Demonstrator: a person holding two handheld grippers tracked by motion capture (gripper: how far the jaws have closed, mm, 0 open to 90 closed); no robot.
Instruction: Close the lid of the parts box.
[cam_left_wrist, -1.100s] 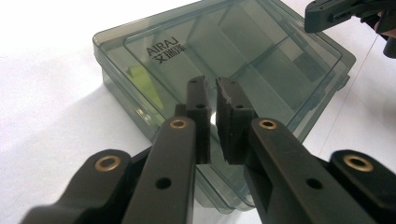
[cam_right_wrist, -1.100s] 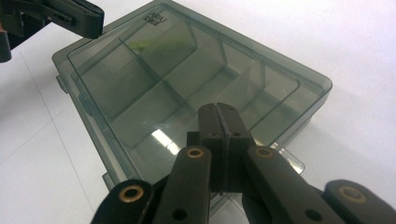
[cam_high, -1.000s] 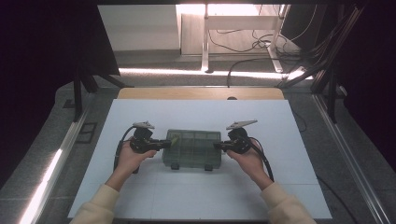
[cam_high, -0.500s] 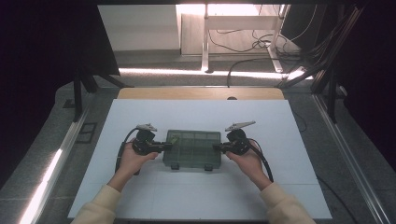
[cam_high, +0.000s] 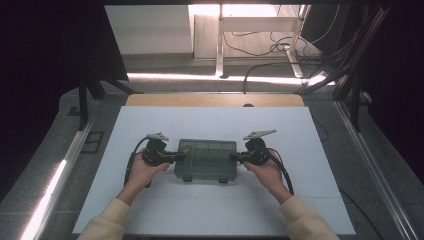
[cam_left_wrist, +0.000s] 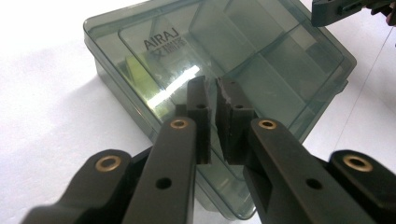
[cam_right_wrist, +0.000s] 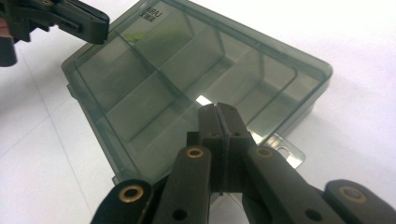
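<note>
Flanking compartment box (cam_high: 206, 159): left gripper (cam_high: 176, 156) fingers nearly together, right gripper (cam_high: 235, 157) fingers pressed together.

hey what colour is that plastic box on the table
See-through smoky grey-green; the box shows it best in the left gripper view.

left gripper (cam_high: 176, 156) | shifted slightly inward toward compartment box (cam_high: 207, 160)

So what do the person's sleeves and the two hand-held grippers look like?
Both sleeves are pale cream. Each hand-held gripper, left and right, is black with brass-coloured rivets, a grey three-cornered plate on top and a black cable trailing back.
</note>
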